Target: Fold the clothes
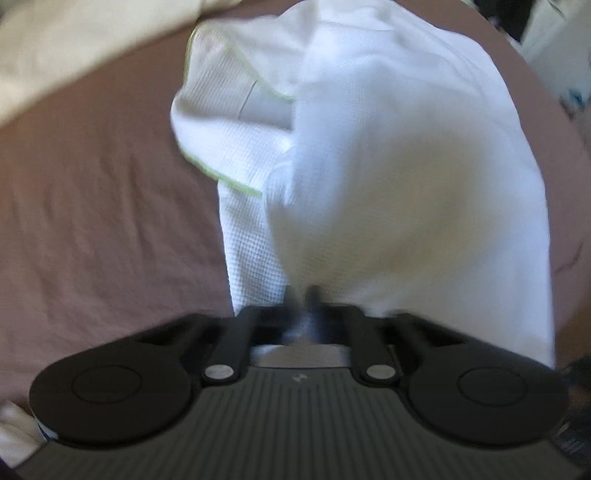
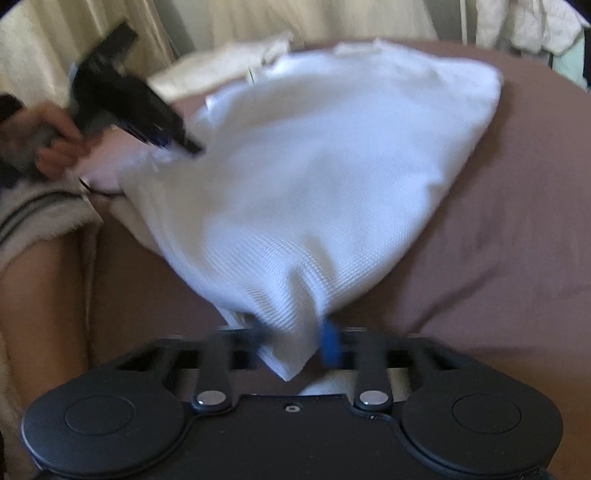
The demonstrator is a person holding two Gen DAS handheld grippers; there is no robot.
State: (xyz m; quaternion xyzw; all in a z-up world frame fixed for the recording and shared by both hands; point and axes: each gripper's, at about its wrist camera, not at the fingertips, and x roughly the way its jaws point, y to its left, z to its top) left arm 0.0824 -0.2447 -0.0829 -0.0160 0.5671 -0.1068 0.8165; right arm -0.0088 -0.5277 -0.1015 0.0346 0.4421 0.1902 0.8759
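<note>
A white waffle-knit garment with a thin green trim hangs over the brown bed sheet. My left gripper is shut on one edge of it, the cloth bunched between the fingers. In the right wrist view the same garment stretches between both grippers. My right gripper is shut on a lower corner, with a blue pad showing beside the cloth. The left gripper shows at upper left in a hand, gripping the far edge. The frames are motion-blurred.
Cream fabric lies at the far edge of the bed. A cream curtain hangs behind. A striped beige cloth lies at the left. The brown sheet extends to the right.
</note>
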